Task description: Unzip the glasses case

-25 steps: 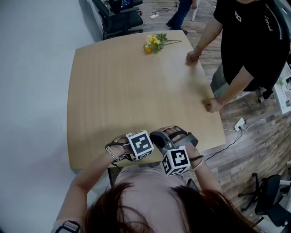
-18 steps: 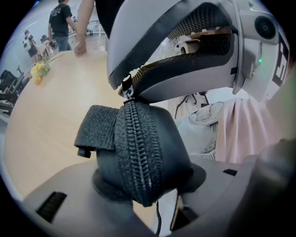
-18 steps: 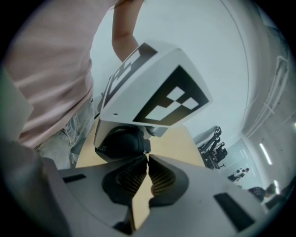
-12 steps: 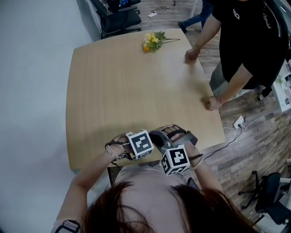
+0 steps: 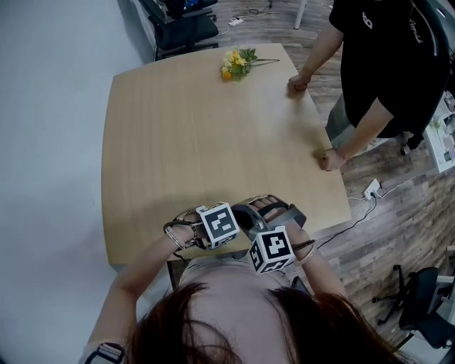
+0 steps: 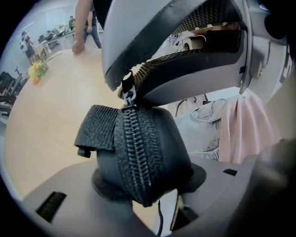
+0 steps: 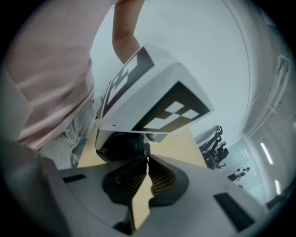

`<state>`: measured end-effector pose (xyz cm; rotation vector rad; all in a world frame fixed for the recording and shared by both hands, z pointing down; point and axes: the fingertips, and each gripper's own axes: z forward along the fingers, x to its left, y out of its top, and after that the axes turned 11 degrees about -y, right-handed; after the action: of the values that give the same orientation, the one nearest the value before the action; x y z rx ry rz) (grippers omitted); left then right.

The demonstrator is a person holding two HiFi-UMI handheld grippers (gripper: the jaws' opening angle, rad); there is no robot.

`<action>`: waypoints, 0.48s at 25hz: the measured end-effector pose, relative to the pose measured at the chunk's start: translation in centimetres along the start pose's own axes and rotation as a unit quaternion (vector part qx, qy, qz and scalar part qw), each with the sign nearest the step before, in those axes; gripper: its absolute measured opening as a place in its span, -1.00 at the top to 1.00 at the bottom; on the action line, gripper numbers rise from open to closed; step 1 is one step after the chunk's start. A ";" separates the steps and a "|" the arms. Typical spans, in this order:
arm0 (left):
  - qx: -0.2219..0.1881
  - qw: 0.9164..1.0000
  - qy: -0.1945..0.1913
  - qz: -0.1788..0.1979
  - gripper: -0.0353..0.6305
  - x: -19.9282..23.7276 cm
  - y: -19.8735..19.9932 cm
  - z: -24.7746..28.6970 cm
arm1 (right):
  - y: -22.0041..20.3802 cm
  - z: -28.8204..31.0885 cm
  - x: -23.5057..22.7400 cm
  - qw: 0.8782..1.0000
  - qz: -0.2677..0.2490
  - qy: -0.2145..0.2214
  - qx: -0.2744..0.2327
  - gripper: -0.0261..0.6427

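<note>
The dark grey glasses case (image 5: 250,212) is held just above the table's near edge, between my two grippers. In the left gripper view its rounded end (image 6: 138,148) fills the jaws of my left gripper (image 6: 143,183), which is shut on it, and the closed zipper teeth run down over that end. The small metal zipper pull (image 6: 127,90) sits at the top of those teeth, pinched at the tips of my right gripper (image 7: 147,159), which is shut. From the right gripper view the case (image 7: 121,147) lies just ahead, under the left gripper's marker cube (image 7: 152,97).
The light wooden table (image 5: 199,142) stretches away from me. A bunch of yellow flowers (image 5: 237,64) lies at its far edge. A person in black (image 5: 387,64) leans both fists on the right edge. Office chairs (image 5: 181,21) stand behind, and a power strip (image 5: 371,190) lies on the floor.
Both grippers and the case have kept still. A person walking at the far end of the room has left the head view, which has drifted slightly.
</note>
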<state>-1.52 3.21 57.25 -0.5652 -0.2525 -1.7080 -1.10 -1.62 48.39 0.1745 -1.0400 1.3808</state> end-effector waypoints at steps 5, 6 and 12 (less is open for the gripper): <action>-0.002 1.000 0.018 0.009 0.23 0.6 0.0 -0.1 | 0.0 0.1 -0.1 1.000 0.015 -0.005 -0.003 0.87; -0.004 1.000 0.022 0.011 0.23 0.7 0.0 -0.2 | 0.0 0.1 -0.1 1.000 0.017 -0.007 -0.004 0.87; -0.013 0.999 0.033 0.014 0.22 0.9 0.2 -0.3 | -0.2 0.1 -0.3 1.000 0.028 -0.007 -0.008 0.83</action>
<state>-1.48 2.19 57.39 -0.5277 -0.1737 -1.7010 -0.89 -1.94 48.30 0.1449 -1.0740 1.4229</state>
